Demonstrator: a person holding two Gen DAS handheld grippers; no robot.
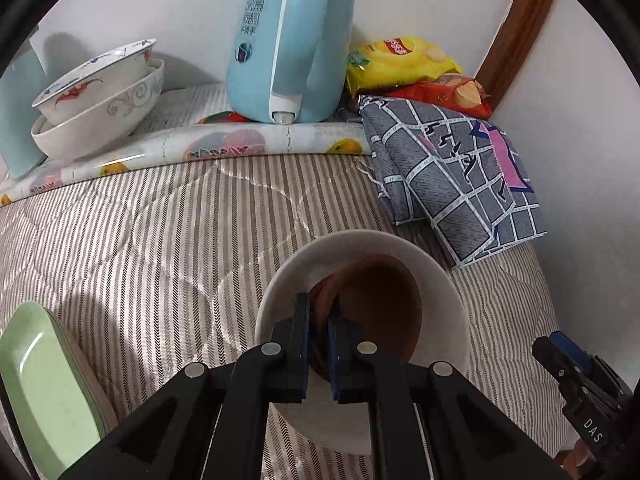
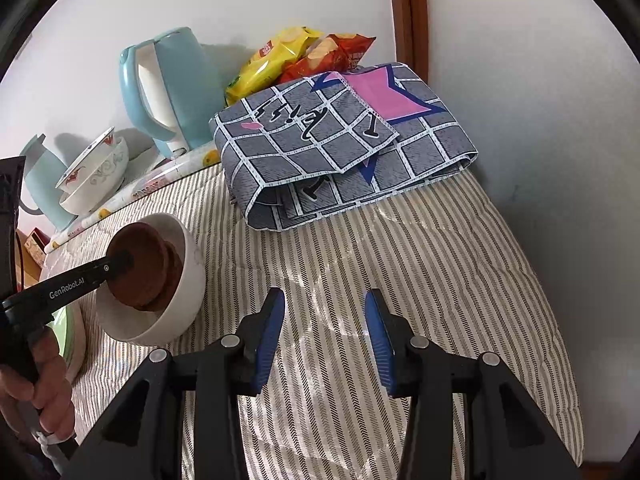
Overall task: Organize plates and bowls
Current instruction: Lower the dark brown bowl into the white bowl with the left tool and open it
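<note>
Brown bowl, tilted, sits inside white bowl on the striped quilt; left gripper fingers clamped on its rim. Left view alone shows green plate. Right gripper fingers apart, empty, over bare quilt near the folded checked cloth.

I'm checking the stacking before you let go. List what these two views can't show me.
- Brown bowls in the white bowl: exact count unclear; left tongs cover them in the left view.
- Green plate: cut off by the left view's edge.
- Two stacked bowls at the back: insides hidden by the angle.
- Right tongs: open over the striped cloth.
</note>
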